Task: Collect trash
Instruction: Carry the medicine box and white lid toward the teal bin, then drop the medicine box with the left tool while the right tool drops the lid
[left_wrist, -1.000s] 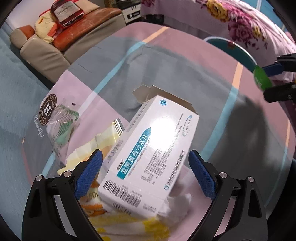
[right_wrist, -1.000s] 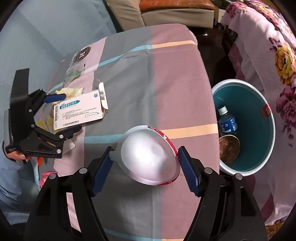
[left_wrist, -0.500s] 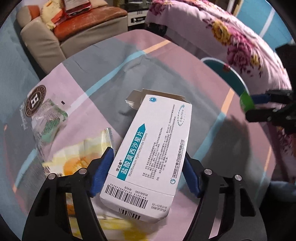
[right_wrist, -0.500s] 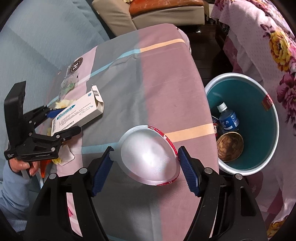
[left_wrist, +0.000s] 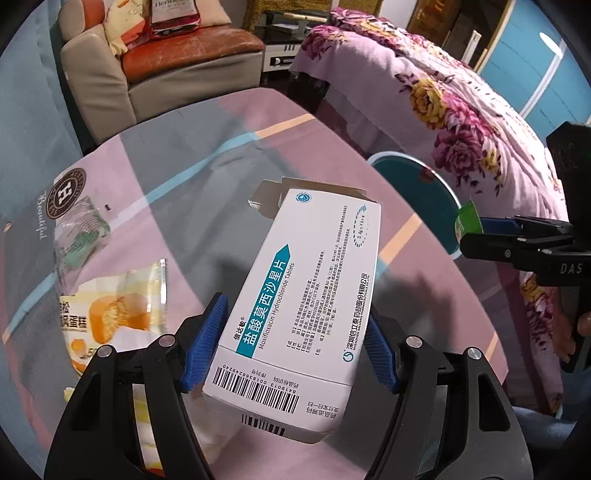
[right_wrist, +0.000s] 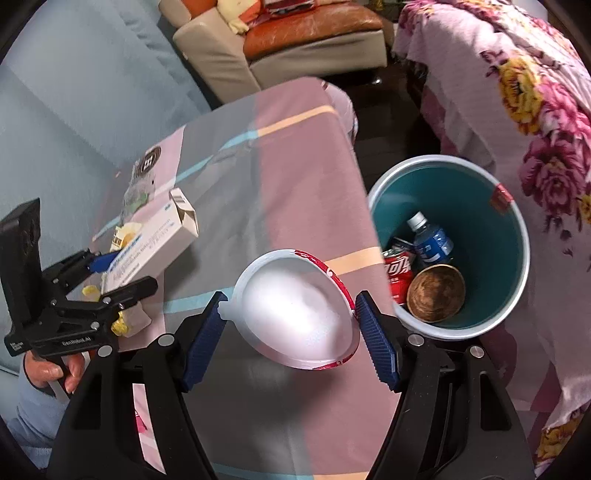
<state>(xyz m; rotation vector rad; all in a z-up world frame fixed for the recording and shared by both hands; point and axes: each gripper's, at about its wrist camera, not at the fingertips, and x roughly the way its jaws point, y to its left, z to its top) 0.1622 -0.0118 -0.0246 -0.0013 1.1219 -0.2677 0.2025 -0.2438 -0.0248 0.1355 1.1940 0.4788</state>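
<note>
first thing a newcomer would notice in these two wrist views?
In the left wrist view, the white medicine box clamped in the left gripper, lifted off the table. In the right wrist view, the white bowl held in the right gripper, beside the teal trash bin already holding a bottle and cans.

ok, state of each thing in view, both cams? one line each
left gripper: fingers shut on the medicine box
medicine box: held off the table, far end flap open
right gripper: fingers shut on the paper bowl
paper bowl: held tilted, empty
trash bin: open, already holds bottle, can, brown bowl
cake wrapper: lying on the table, torn open
clear bag: lying flat on the table
</note>
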